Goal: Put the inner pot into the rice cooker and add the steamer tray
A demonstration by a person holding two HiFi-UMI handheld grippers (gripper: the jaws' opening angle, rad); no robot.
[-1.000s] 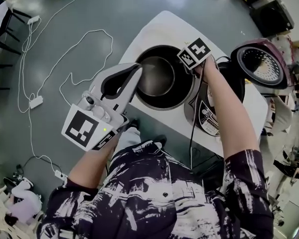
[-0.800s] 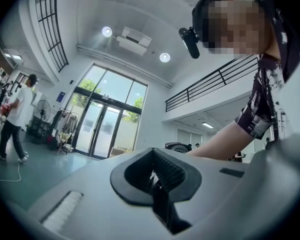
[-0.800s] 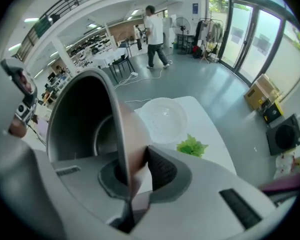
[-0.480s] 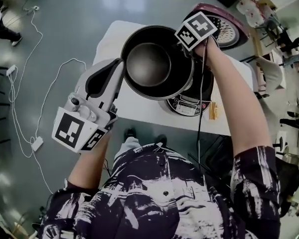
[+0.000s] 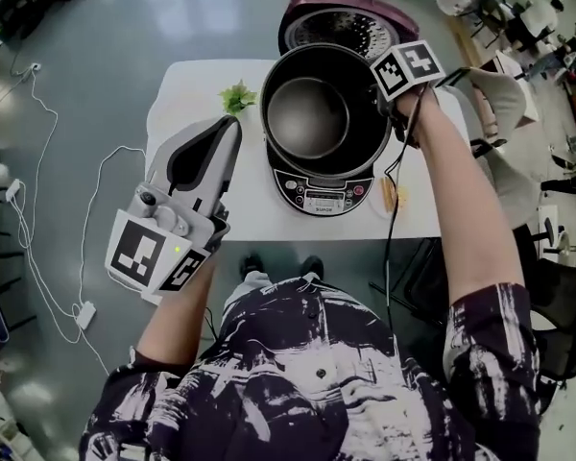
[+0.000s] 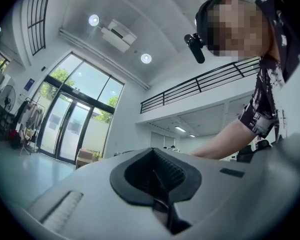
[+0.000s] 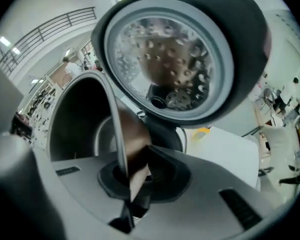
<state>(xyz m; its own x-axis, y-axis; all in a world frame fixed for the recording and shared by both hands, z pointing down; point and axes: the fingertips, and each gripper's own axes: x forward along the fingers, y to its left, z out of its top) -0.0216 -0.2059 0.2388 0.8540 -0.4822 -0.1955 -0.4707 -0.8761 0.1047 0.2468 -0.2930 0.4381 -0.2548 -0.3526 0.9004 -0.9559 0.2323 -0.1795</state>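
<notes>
The dark inner pot (image 5: pixel 317 113) hangs over the rice cooker (image 5: pixel 322 195), whose purple lid (image 5: pixel 341 12) stands open behind it. My right gripper (image 5: pixel 400 99) is shut on the pot's right rim. In the right gripper view the thin rim (image 7: pixel 110 119) runs between the jaws, with the lid's perforated inner plate (image 7: pixel 165 59) beyond. My left gripper (image 5: pixel 232 128) is shut and holds nothing; it sits just left of the pot without touching it. In the left gripper view the left gripper (image 6: pixel 157 184) points at the room's ceiling. No steamer tray shows.
The cooker stands on a small white table (image 5: pixel 187 94). A green sprig (image 5: pixel 236 96) lies left of the pot and a small yellow object (image 5: pixel 396 198) lies by the cooker's right front. Cables (image 5: pixel 38 219) trail over the floor on the left.
The right gripper has carried the pot from beside the cooker to above its opening. The left gripper followed alongside and now stands slightly apart from the pot's left rim.
</notes>
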